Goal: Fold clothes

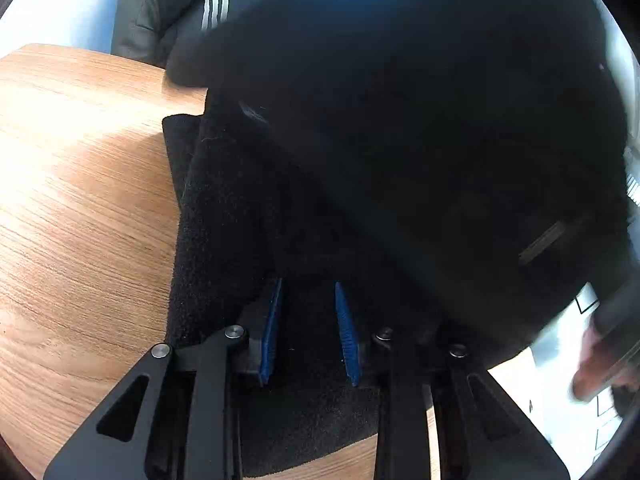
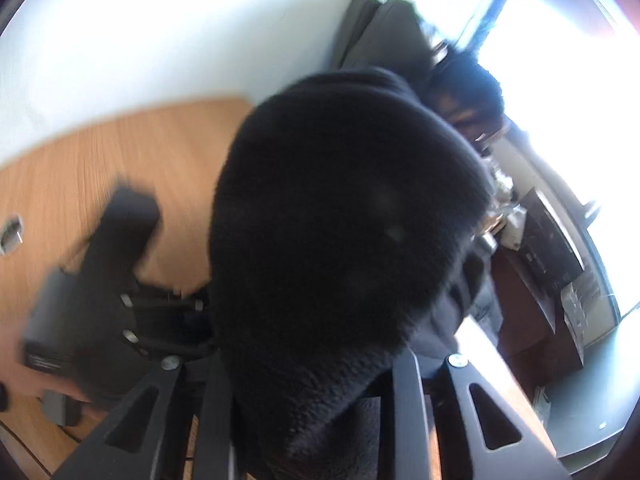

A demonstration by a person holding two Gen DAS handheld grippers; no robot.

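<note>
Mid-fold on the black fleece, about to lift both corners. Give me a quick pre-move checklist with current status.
1. Left tongs have fabric: ok, black fleece lies between the blue pads.
2. Left pads pressing firmly: cannot tell, a gap shows between them.
3. Right tongs have fabric: ok, fleece bunches between the arms.
4. Right pads' bite: cannot tell, fleece hides them.
5. Wooden table beside garment free: ok.
6. Other clothes apart from the fleece: cannot tell, the edges meet in the dark.

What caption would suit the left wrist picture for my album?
Left gripper straddling a black fleece garment on a wooden table.
</note>
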